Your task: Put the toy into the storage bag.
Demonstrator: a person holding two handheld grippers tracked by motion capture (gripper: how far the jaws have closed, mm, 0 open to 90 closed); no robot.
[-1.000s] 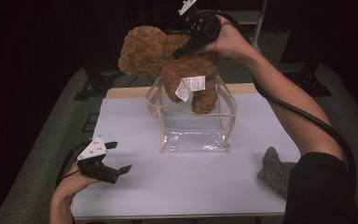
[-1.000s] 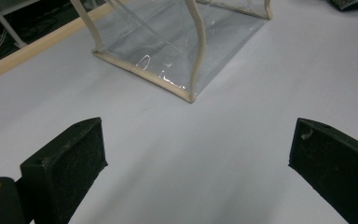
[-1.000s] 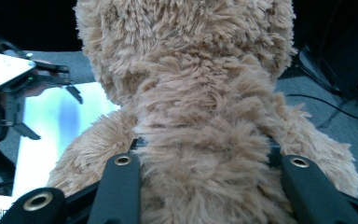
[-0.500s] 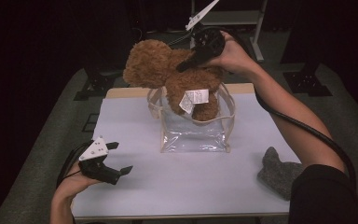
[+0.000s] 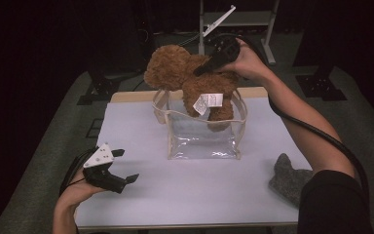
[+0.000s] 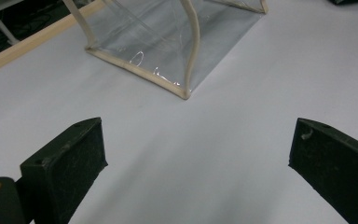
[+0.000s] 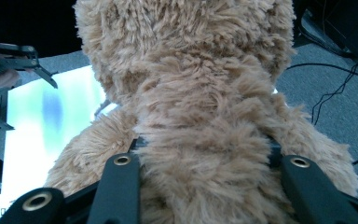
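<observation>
The right claw (image 5: 202,69) clenched the teddy bear (image 5: 195,85) above the clear bag (image 5: 202,139) at the desk's far side, the left claw (image 5: 124,165) gaped empty, and the legs risked snagging the floppy rim, tipping it.

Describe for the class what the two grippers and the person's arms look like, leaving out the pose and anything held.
The left gripper is black, with blunt wedge-shaped jaws and a pale three-cornered plate on top. The right gripper is black too, with round metal eyelets on its jaw arms. A thick black cable trails from it along the forearm. A black sleeve covers the right upper arm; both forearms are bare.
</observation>
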